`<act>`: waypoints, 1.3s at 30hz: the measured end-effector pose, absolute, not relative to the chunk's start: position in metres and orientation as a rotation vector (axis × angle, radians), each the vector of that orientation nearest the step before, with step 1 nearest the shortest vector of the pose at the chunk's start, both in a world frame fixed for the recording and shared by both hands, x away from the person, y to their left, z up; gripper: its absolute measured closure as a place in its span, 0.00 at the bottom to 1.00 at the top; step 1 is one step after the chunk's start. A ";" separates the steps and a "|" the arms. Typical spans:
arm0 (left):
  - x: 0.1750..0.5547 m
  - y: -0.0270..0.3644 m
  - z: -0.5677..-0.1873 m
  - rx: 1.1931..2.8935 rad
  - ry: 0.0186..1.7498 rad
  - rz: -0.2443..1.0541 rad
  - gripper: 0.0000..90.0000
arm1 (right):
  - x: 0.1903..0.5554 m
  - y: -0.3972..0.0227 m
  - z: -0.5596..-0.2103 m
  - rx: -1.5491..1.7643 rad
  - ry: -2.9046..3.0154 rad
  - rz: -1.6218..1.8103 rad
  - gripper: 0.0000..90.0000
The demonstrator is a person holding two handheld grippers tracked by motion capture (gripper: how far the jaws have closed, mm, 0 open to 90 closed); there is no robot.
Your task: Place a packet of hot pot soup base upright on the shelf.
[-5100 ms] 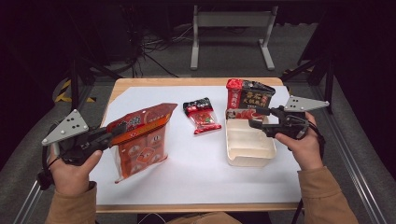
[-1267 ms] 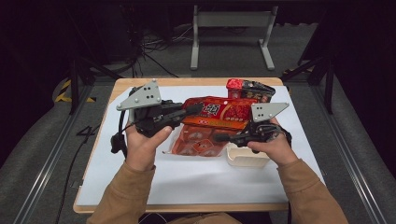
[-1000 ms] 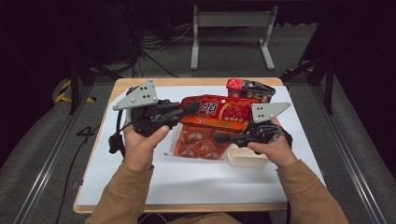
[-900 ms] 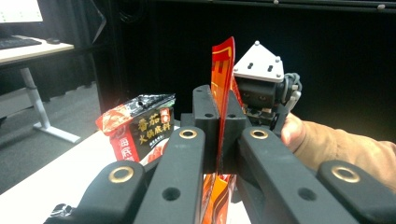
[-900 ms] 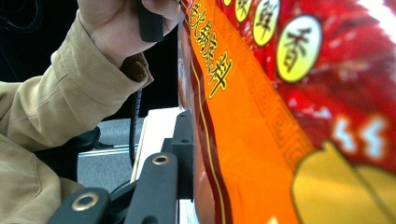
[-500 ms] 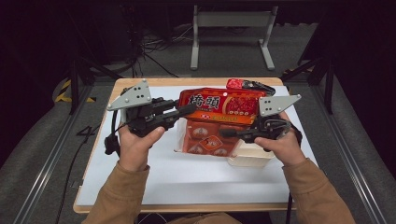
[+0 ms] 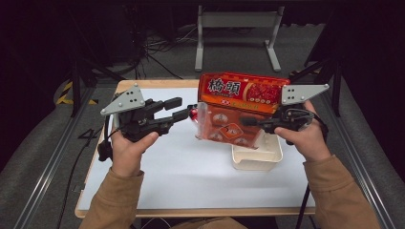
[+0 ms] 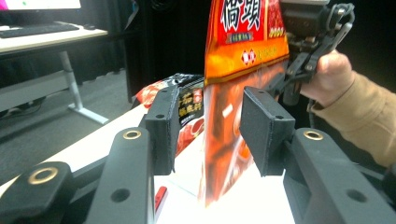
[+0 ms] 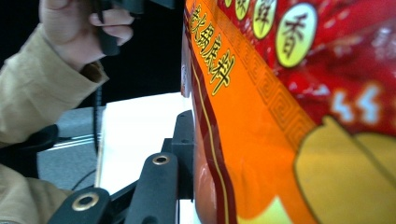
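Wooden bench (image 7: 143, 210) with a white sheet (image 7: 191, 171) over most of its top, in a dark room. Grey floor around it, cables and a grey metal stand (image 7: 236, 28) behind, metal rails at both sides. In the left claw view a desk with a keyboard sits far off at the upper left.

Cream plastic tray (image 7: 255, 160) sits on the sheet at the right, under the hanging bag; what lies in it cannot be told. A black and red snack pack (image 8: 187, 100) lies on the bench behind the left claw's pads, and a small red packet (image 7: 193, 112) peeks out between the left claw and the bag.

Big red-orange snack bag (image 7: 236, 107) hangs upright above the bench, over the tray's near-left part, top edge level, clear lower half showing wrapped pieces. The right claw (image 7: 248, 122) grips the bag by its lower right part; in the right claw view one jaw presses against the bag face (image 9: 289, 126).

Left claw (image 7: 184, 109) is off the bag's left edge, jaws open and just been opening. In the left claw view the bag's edge (image 8: 224, 126) stands between the two pads, with a gap on each side.
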State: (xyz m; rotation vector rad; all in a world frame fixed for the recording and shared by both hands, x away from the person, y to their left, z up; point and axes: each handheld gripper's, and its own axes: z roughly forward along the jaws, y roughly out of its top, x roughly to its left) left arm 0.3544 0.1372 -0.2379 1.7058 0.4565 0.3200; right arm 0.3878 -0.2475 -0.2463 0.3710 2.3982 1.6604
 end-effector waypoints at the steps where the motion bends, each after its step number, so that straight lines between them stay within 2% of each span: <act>1: 0.355 0.140 -0.239 1.709 0.463 0.328 0.64 | 0.389 -0.249 -0.246 0.380 2.397 1.653 0.78; 6: 0.357 0.146 -0.244 1.703 0.495 0.342 0.62 | 0.392 -0.257 -0.242 0.406 2.377 1.607 0.78; 9: 0.358 0.148 -0.250 1.707 0.529 0.366 0.55 | 0.392 -0.263 -0.240 0.424 2.357 1.567 0.78; 12: 0.358 0.151 -0.253 1.715 0.547 0.388 0.52 | 0.394 -0.268 -0.242 0.453 2.341 1.549 0.78; 39: 0.362 0.201 -0.292 1.732 0.717 0.474 0.49 | 0.410 -0.299 -0.253 0.696 2.225 1.483 0.78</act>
